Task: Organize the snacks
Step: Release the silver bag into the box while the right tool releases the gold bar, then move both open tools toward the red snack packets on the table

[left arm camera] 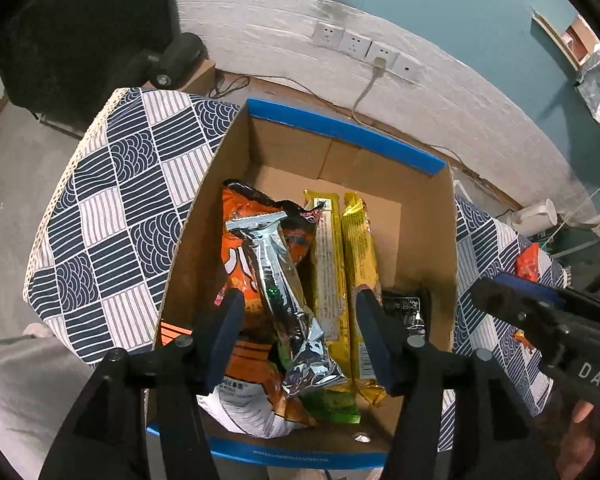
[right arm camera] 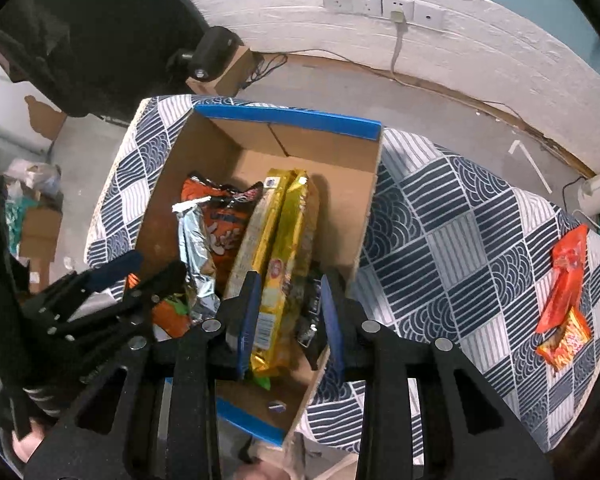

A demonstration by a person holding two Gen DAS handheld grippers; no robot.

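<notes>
— So, where do the snacks sit?

— Mostly inside the cardboard box [left arm camera: 428, 240]. A silver foil packet [left arm camera: 288, 300] lies slantwise on top of an orange bag [left arm camera: 256, 364] at the box's left side. Just beside them, toward the box's middle, two yellow packets [left arm camera: 332, 264] lie side by side along its length, and a small dark packet [left arm camera: 406, 308] is tucked against the box's right wall.

— And the grippers?

— The left gripper [left arm camera: 300, 336] hangs over the near end of the box with its jaws parted about halfway; the silver foil packet lies between them, but the pads do not press on it. The right gripper [right arm camera: 290, 320] is above the box's right side, jaws set narrow but with a clear gap. The yellow packets and the dark packet show through that gap; neither pad clearly presses on them.

— Anything outside the box?

— To the right of the box, well apart, a red packet [right arm camera: 566, 280] and a smaller orange one [right arm camera: 564, 340] lie on the patterned cloth [right arm camera: 460, 220] covering the counter. Beyond the box, wall sockets [left arm camera: 364, 50] sit on the white wall.
</notes>
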